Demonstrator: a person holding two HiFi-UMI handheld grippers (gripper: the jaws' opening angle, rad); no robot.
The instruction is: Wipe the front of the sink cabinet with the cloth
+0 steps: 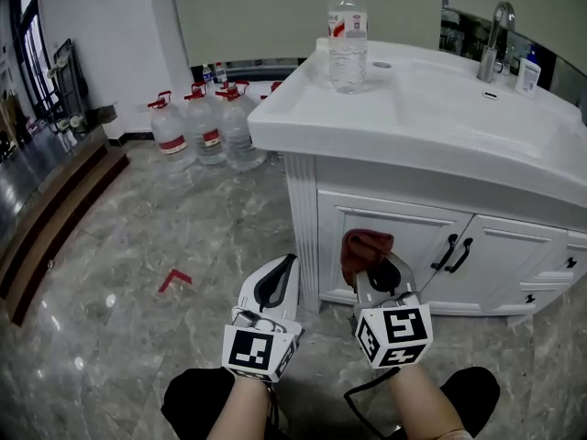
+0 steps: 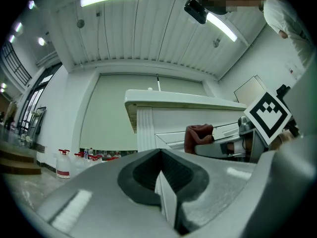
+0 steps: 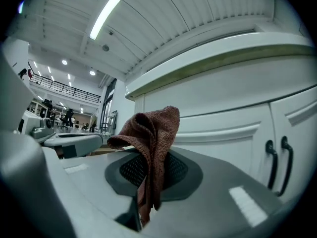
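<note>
Grippers: two, both low in front of the sink cabinet (image 1: 394, 223), each with one marker cube.

Right gripper (image 1: 371, 262) (image 3: 142, 185): fingers clamped together on the cloth (image 1: 365, 244) (image 3: 152, 133). One cloth, reddish-brown and coarse-woven. A pinched strip runs down into the seam between the fingers. The rest bunches up above the fingertips and folds over toward the left finger. Straight past the fingertips is the white panelled cabinet front. The cloth sits against or just short of the left-hand door; contact cannot be confirmed in any view.

Left gripper (image 1: 288, 260) (image 2: 161, 178): fingers shut, pads meeting along one seam with nothing between them. It is beside the right gripper on its left, level with the fluted cabinet corner post. Off to the right of its fingers, its own view shows the cloth (image 2: 198, 136) on the other gripper's tips.

Cabinet doors: two seen. Black door handles (image 1: 452, 253) (image 3: 277, 160): two, paired at the door join, to the right of the right fingers.

High above both sets of fingers, on the countertop:
- one clear water bottle (image 1: 347, 33), upright near the left end
- one faucet (image 1: 495, 42)
- one small bottle (image 1: 528, 71) just beside the faucet

Floor, well left of and beyond the left fingers: large jugs (image 1: 204, 125) with red caps. Three are clear in front; more stand behind, so the count is uncertain. There is one red mark (image 1: 174, 280) on the marble.
</note>
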